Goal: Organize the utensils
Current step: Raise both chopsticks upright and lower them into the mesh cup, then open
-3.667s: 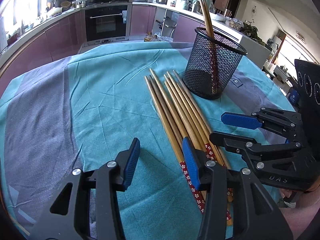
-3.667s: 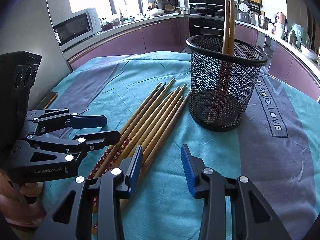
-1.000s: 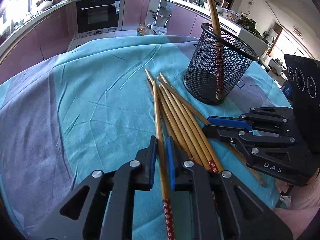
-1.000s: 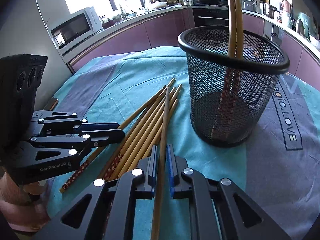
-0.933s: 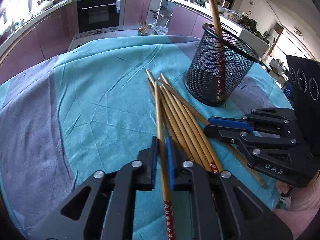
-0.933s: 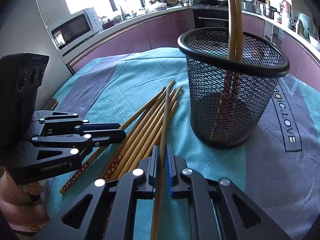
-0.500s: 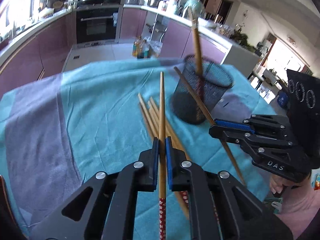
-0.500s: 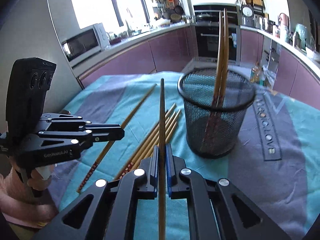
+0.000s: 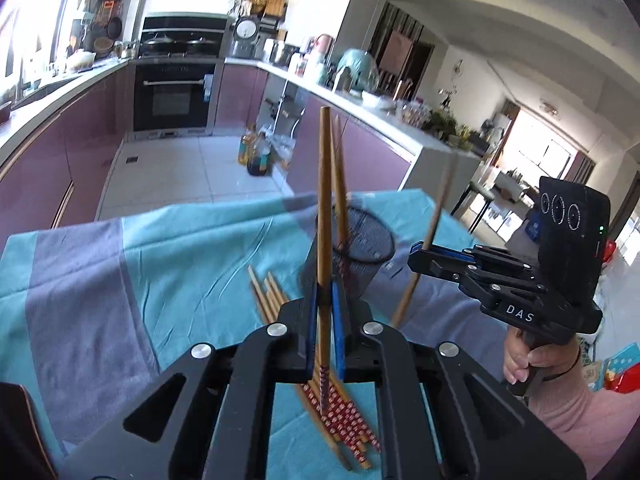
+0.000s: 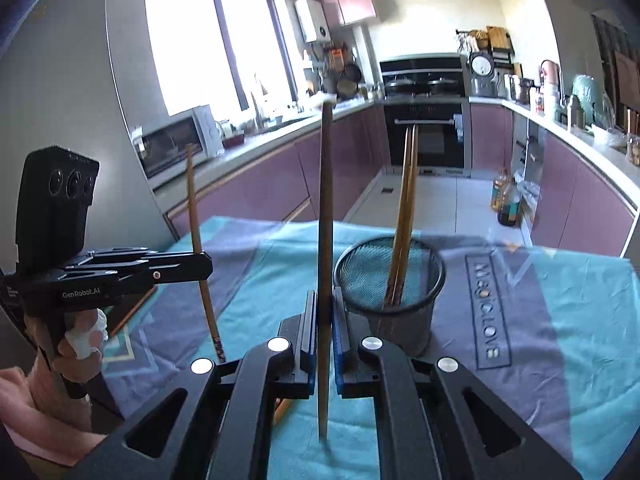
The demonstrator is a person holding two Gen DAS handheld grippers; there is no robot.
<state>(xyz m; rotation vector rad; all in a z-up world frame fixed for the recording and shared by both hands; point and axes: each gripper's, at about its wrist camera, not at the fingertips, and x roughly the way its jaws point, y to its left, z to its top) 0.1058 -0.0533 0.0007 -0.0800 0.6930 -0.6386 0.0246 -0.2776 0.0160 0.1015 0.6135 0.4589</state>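
Teal tablecloth [image 9: 192,264]: left gripper [image 9: 325,300] clamps one chopstick [image 9: 324,208] upright beside the mesh holder [image 10: 390,276]; right gripper [image 10: 325,312] pinches another chopstick [image 10: 325,216], both clear of the rim.

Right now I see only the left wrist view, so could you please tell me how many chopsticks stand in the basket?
Observer: Two chopsticks stand close together in the basket.
Operator: Thank you. Is the right chopstick gripped squarely?
Observer: Yes, the right gripper is shut on the right chopstick, which runs straight out in front of it.
Operator: And how does mine look from the side?
Observer: The left gripper holds the left chopstick nearly upright, patterned end down.
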